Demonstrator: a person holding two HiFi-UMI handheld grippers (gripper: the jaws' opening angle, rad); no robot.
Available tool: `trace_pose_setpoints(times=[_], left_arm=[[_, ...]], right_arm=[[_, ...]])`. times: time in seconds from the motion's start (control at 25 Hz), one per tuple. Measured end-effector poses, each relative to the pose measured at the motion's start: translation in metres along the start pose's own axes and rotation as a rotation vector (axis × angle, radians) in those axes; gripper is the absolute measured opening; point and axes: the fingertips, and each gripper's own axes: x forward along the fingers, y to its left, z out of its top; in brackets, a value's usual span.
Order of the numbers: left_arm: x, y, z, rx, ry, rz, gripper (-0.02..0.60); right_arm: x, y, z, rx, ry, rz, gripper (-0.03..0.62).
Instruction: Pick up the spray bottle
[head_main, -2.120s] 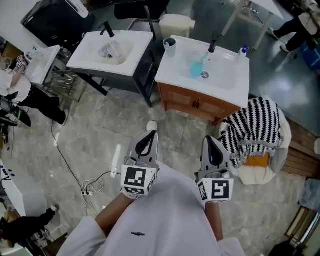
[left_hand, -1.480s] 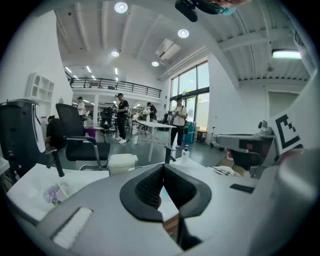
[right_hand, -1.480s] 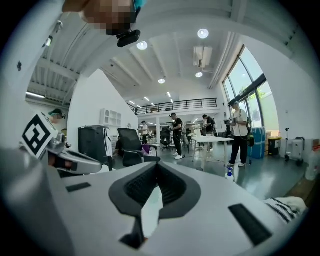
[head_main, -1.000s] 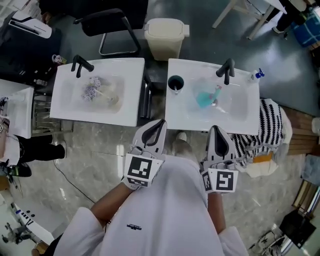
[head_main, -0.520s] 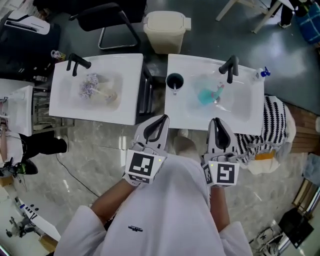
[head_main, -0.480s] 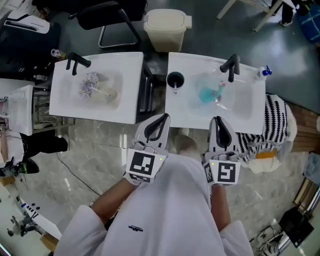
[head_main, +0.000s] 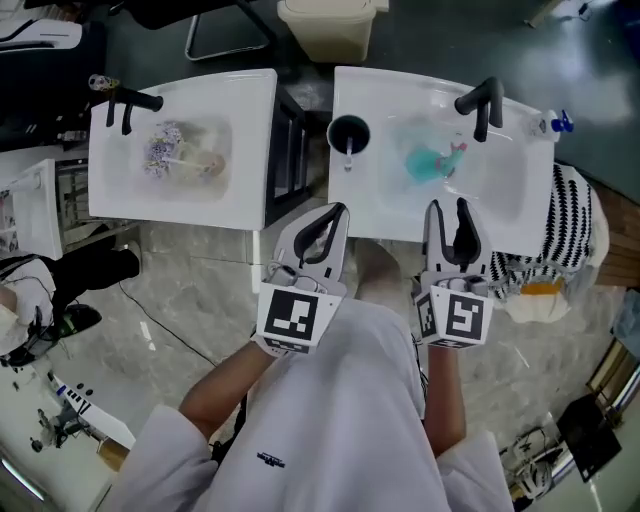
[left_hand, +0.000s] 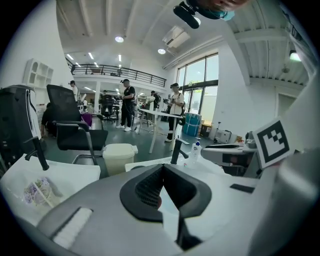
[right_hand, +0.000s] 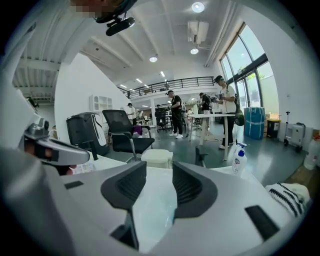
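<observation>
- Left tool: dark ribbed pads pressed tip to tip, nothing btw them; white shell, marker cube at the back.
- Right tool: jaws have just been opening and now stand partly apart w/ nothing gripped. Only white basin shows through the gap. In head view the tips sit over the front rim of the right sink.
- Left sink: white glossy rectangle w/ a shallow basin and a matte black faucet at the back.
- Crumpled item lies in that basin, lilac and white; can't tell what it is.
- Bin: cream plastic, boxy, on the floor behind the sinks.
- Cup: black, round, upright on the back-left corner of the right sink.
- Right sink: same white glossy rectangle, with its own black tap.
- Spray bottle: teal translucent plastic w/ a pinkish head. It lies on its side in the right basin near the drain, beyond the right tool's tips and clear of them.
- Pump bottle: small, white w/ a blue top, on the back-right corner.
- Striped cloth: black-and-white knit, bunched beside the sink's right edge.
</observation>
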Motion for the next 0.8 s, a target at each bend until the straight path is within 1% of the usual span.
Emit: trace_pose_setpoints(times=[0.12, 0.24, 0.4, 0.64, 0.8], left_arm=[[0.015, 0.0, -0.01, -0.003, 0.025, -0.002, 0.005], [0.03, 0.0, -0.028, -0.018, 0.074, -0.018, 0.005], [0.047, 0.001, -0.048, -0.02, 0.114, -0.026, 0.005], [0.065, 0.004, -0.068, -0.036, 0.155, -0.014, 0.005], [0.08, 0.006, -0.084, -0.067, 0.185, -0.012, 0.005]], right_arm=[[0.016, -0.014, -0.015, 0.029, 0.029, -0.03, 0.13], [0.031, -0.022, -0.032, 0.049, 0.066, -0.046, 0.131], [0.051, -0.033, -0.059, 0.064, 0.122, -0.08, 0.156], [0.068, -0.057, -0.088, 0.087, 0.164, -0.159, 0.196], [0.083, -0.068, -0.105, 0.126, 0.183, -0.165, 0.204]])
